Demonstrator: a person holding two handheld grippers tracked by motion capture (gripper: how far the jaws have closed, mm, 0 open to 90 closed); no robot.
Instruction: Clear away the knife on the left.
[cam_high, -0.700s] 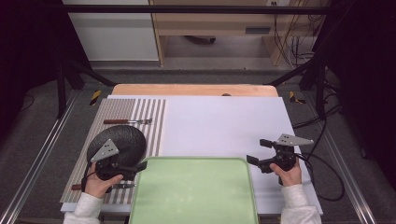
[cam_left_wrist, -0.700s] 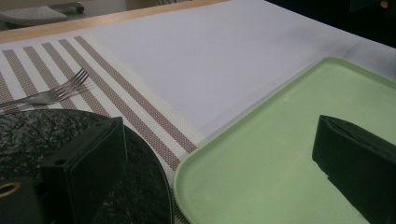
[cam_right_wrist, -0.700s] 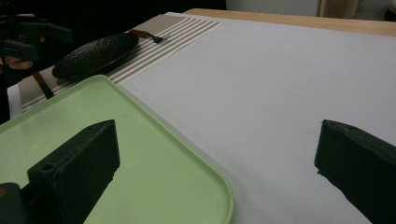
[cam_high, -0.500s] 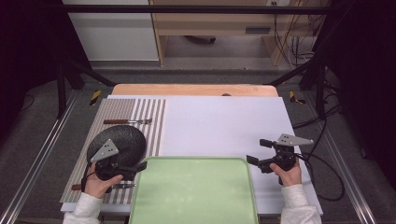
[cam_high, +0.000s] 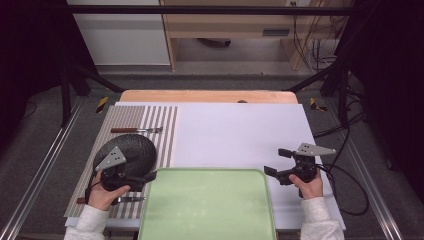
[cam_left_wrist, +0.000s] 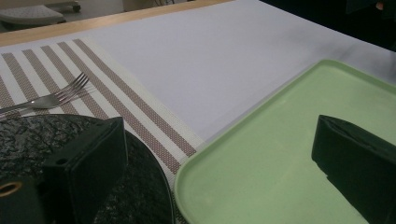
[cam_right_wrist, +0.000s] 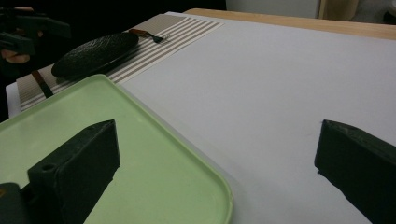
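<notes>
A light green tray (cam_high: 207, 205) lies at the table's near edge between my two grippers. In the high view my left gripper (cam_high: 146, 181) sits at the tray's left rim and points right. Its jaws stand open, one over the black plate (cam_left_wrist: 28, 135) and one over the tray (cam_left_wrist: 280, 154), with nothing between them. My right gripper (cam_high: 274, 161) is at the tray's right corner and points left, also open. One of its jaws hangs over the tray (cam_right_wrist: 154, 158), the other over the white table top (cam_right_wrist: 289, 93).
A striped placemat (cam_high: 125, 125) covers the left part of the table and carries the black plate (cam_high: 132, 150). Beyond the plate lies a fork (cam_high: 137, 130), and a knife (cam_high: 125, 199) lies near the front edge. A wooden strip (cam_high: 210, 96) runs along the far edge.
</notes>
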